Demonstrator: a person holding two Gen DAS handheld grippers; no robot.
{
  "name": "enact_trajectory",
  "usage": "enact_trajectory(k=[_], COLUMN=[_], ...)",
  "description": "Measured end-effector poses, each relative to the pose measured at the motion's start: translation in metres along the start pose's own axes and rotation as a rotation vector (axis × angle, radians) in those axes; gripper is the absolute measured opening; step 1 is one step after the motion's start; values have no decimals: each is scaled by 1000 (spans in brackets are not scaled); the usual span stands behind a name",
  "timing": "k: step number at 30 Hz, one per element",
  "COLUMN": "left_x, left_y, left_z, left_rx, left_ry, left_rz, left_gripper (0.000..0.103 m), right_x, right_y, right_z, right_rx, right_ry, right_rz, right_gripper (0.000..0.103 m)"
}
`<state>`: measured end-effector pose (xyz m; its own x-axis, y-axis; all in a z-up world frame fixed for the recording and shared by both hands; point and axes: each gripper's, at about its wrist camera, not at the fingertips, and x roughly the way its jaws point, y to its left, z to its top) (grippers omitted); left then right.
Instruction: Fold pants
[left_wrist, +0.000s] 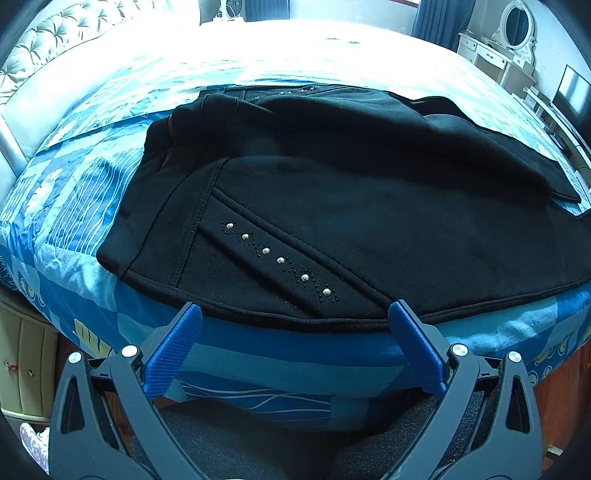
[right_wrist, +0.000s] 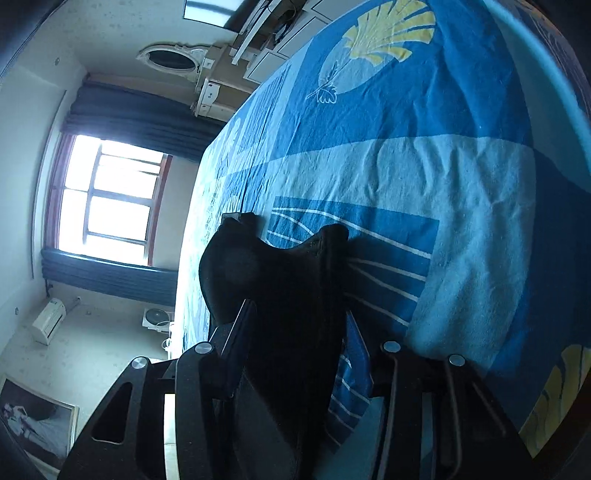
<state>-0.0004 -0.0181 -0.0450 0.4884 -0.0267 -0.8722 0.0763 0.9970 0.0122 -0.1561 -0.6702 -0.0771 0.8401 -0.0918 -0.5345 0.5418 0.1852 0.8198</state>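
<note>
Left wrist view: one pair of black pants (left_wrist: 332, 192) lies folded on the blue patterned bedsheet (left_wrist: 66, 221), six silver studs (left_wrist: 280, 260) in a diagonal row on its pocket flap, while the left gripper (left_wrist: 295, 325) hovers at the near hem with jaws spread wide — nothing between them. Right wrist view: the right gripper (right_wrist: 295, 325) pinches a bunched fold of the black fabric just above the sheet.

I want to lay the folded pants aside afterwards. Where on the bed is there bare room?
The far bedspread, between the black pants and the headboard, lies bare, as does the strip left of the waistband. The near edge is crowded: the pants reach almost to it, with the left gripper open there. The right gripper pinches black cloth.
</note>
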Motion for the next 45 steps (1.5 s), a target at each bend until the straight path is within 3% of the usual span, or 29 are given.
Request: enact_trajectory(k=[2, 5, 11, 13, 16, 19, 21, 22, 23, 27, 30, 35, 38, 42, 45], left_x=[1, 1, -2, -2, 3, 6, 9, 10, 12, 11, -1, -11, 5, 37, 79], left_y=[0, 0, 1, 3, 8, 12, 18, 22, 26, 43, 52, 88, 130, 166, 184], left_z=[-1, -1, 1, 3, 4, 4, 5, 5, 5, 2, 9, 41, 79, 138, 174], left_rx=[-4, 1, 0, -10, -30, -46, -76, -103, -129, -195, -148, -67, -113, -45, -29], left_ry=[7, 7, -25, -30, -9, 20, 53, 73, 93, 150, 107, 28, 44, 9, 52], left_rz=[-4, -2, 5, 11, -34, -73, -117, -153, -187, -360, -364, -254, -328, -235, -268], left_gripper=[101, 101, 101, 101, 101, 101, 101, 101, 101, 101, 101, 101, 101, 101, 101], right_x=[-2, -2, -30, -29, -31, -46, -65, -72, -80, -87, -64, 1, 48, 106, 143], right_y=[4, 5, -20, -36, -48, -55, -55, -52, -48, -1, 55, 144, 186, 234, 258], right_z=[3, 6, 5, 1, 0, 1, 4, 6, 7, 6, -10, -76, -130, -190, -226], right_rx=[-20, -37, -12, 19, 75, 103, 109, 107, 93, -72, -257, -603, -782, -973, -1068], right_ry=[6, 18, -59, -50, -68, -116, -185, -216, -240, -245, -178, 42, 222, 399, 470], right_rz=[-14, -59, -112, -112, -43, -42, -78, -98, -107, -102, -74, 9, 65, 100, 78], right_gripper=[8, 6, 6, 6, 6, 11, 20, 31, 39, 52, 63, 71, 71, 71, 71])
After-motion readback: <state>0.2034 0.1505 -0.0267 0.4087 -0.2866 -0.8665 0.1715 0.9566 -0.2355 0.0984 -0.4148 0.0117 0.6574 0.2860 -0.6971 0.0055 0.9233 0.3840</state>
